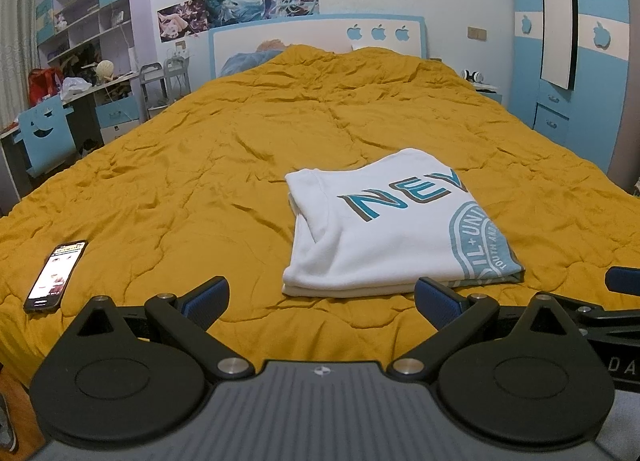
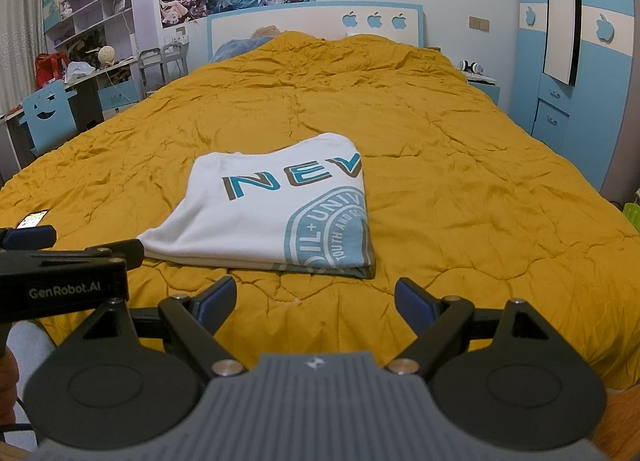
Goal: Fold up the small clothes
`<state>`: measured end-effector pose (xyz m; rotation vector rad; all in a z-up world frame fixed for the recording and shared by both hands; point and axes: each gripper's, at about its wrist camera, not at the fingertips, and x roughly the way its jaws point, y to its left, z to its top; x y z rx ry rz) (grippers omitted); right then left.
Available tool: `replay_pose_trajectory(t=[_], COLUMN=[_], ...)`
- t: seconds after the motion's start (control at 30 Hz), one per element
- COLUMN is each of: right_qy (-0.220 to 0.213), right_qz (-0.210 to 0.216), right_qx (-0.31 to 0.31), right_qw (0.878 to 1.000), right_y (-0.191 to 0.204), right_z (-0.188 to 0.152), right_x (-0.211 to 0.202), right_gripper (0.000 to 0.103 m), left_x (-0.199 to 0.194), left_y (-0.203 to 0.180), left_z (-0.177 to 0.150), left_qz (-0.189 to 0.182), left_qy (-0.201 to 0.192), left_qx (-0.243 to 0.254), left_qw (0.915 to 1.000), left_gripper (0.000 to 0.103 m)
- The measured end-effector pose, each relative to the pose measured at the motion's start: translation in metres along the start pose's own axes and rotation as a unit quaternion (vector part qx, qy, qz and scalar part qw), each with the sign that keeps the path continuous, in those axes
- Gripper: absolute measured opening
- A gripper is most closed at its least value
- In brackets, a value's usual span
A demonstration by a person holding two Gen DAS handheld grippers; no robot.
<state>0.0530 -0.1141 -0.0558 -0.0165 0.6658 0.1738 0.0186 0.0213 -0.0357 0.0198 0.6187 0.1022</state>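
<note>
Folded white T-shirt (image 1: 384, 229) lies on the yellow bedspread (image 1: 200, 165), just ahead of my left tongs (image 1: 320, 301) and right tongs (image 2: 316, 301); both gape, empty; left nearer.

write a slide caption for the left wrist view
Folded white t-shirt lies on the mustard bedspread, phone to its left, left gripper open and empty in front.
</note>
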Motion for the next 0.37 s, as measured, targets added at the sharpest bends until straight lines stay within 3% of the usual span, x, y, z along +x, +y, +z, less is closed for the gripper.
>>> replay_pose_trajectory(t=[0.37], right_qy=[0.0], right_qz=[0.0], right_qx=[0.0], right_qw=[1.0], right_y=[0.0008], right_z=[-0.0001], right_x=[-0.0003], right_gripper=[0.082], left_x=[-0.0002], left_y=[0.0061], left_z=[0.0012], left_qz=[0.0], left_qy=[0.0], left_qx=[0.001], left_qw=[1.0], left_gripper=[0.103])
